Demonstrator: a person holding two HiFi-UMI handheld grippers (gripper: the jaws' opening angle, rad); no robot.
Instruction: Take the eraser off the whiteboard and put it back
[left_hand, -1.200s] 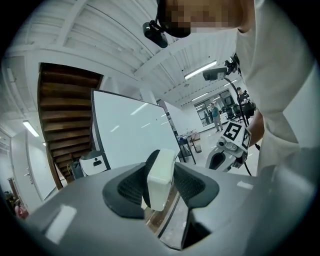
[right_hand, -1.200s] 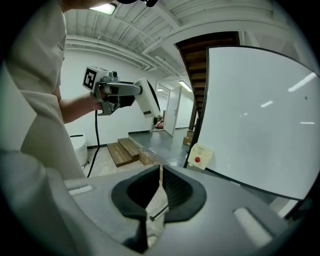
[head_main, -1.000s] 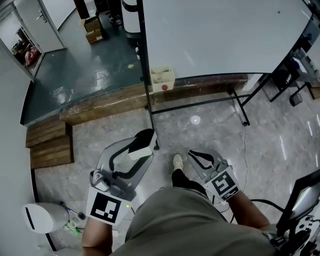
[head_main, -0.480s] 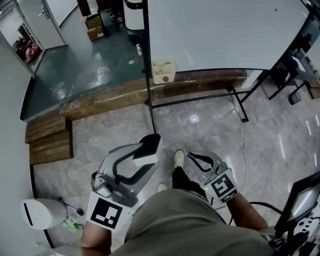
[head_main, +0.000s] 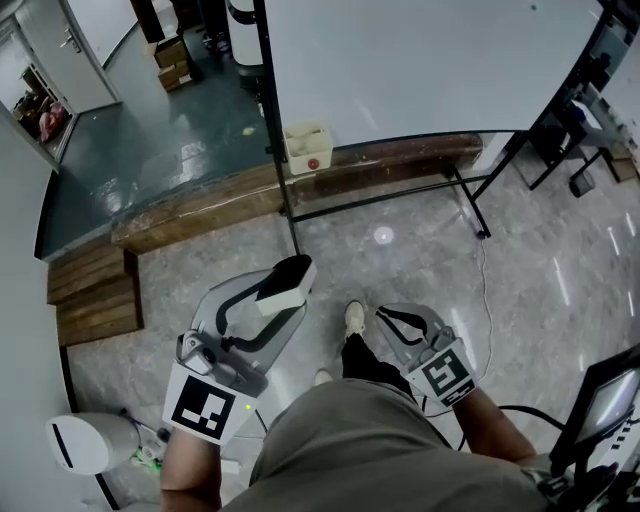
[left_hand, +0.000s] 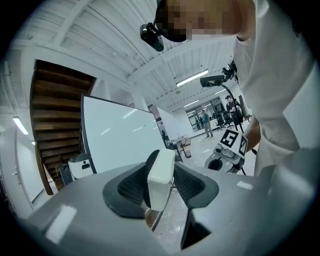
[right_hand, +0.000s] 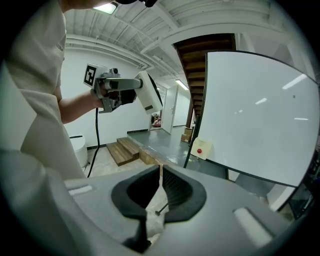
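Note:
A white eraser (head_main: 281, 288) sits between the dark pads of my left gripper (head_main: 286, 272), which is shut on it. In the left gripper view the eraser (left_hand: 161, 176) stands upright in the jaws, with the whiteboard (left_hand: 120, 137) beyond it. My right gripper (head_main: 392, 318) is shut with nothing in it, its pads meeting (right_hand: 160, 181). The big whiteboard (head_main: 420, 60) stands on a black frame ahead of both grippers, some way off. The right gripper view shows the left gripper holding the eraser (right_hand: 149, 98) at its left and the whiteboard (right_hand: 255, 115) at its right.
A small beige box with a red dot (head_main: 307, 148) hangs at the board's lower left corner. A raised wooden platform edge (head_main: 200, 205) and wooden steps (head_main: 92, 295) lie left. A white rounded bin (head_main: 85, 443) stands at bottom left. A cable (head_main: 487, 290) trails on the floor.
The whiteboard and floor have slid a little leftward in the head view. The left gripper has shifted slightly left with the eraser still in it. The right gripper stays shut.

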